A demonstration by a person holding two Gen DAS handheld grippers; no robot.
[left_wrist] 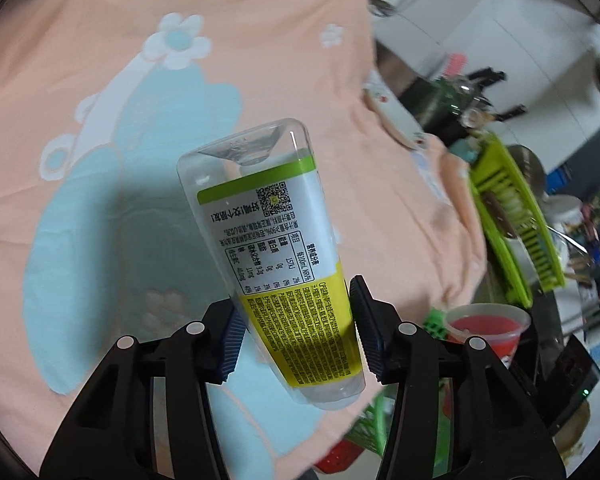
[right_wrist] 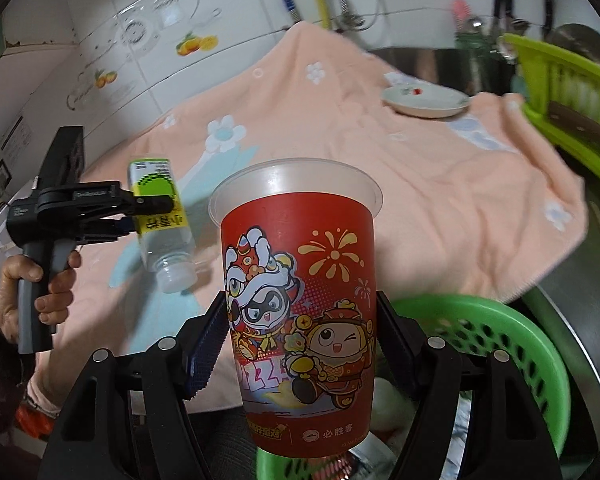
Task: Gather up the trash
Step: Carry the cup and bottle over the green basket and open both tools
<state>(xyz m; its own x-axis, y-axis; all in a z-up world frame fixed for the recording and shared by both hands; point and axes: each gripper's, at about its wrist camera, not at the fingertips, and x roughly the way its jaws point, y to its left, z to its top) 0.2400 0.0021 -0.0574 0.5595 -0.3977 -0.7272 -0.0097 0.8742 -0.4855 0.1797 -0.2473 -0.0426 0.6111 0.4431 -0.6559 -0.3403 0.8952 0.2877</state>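
Note:
A clear plastic bottle [left_wrist: 268, 216] with a yellow-green label hangs tilted above the peach towel [left_wrist: 80, 92]; my left gripper [left_wrist: 296, 336] is shut on its lower half, a blue pad on each side. In the right wrist view the same bottle [right_wrist: 168, 252] points cap-down in the left gripper [right_wrist: 156, 210], which a hand [right_wrist: 32, 292] holds by the handle. My right gripper [right_wrist: 300, 344] is shut on a red cartoon-printed cup [right_wrist: 300, 280], upright and empty at the top. The cup [left_wrist: 484, 324] also shows low right in the left wrist view.
A green perforated basket [right_wrist: 500, 332] with some trash sits below and right of the cup, beside the towel's [right_wrist: 420, 184] edge. A white plate [right_wrist: 424, 100] lies on the far side of the towel. A green dish rack [right_wrist: 572, 96] stands right; a tiled wall rises behind.

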